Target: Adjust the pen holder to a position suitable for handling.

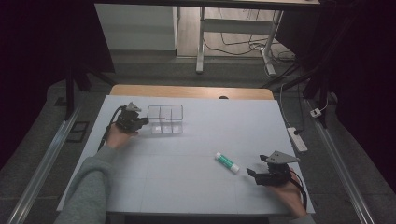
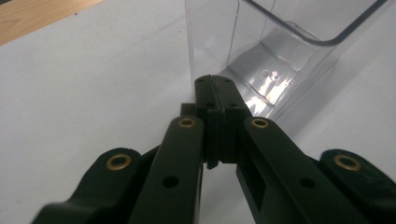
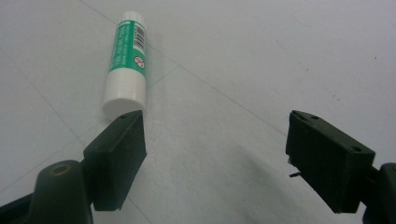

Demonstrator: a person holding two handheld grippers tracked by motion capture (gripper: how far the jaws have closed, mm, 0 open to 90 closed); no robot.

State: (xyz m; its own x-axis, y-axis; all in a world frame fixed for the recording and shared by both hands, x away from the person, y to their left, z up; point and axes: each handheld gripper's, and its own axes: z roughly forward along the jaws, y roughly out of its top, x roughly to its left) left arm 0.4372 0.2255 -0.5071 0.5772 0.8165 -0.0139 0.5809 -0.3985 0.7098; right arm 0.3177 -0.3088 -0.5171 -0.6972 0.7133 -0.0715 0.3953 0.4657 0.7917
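from above, the left gripper (image 1: 142,122) sits at the clear divided box (image 1: 165,119) and the glue stick (image 1: 227,162) lies just left of the right gripper (image 1: 251,172); left gripper view – jaws pressed together on the box wall (image 2: 210,42); right gripper view – jaws spread, stick (image 3: 126,60) just beyond one.

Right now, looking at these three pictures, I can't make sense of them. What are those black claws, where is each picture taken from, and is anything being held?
A person holds a two-jaw tool in each hand. One picture looks down from above the pale table; the other two come from cameras riding on the tools. The left gripper is shut, its tips at the wall of a clear plastic box with compartments. The right gripper is open and holds nothing; a green-and-white glue stick lies just ahead of one jaw.
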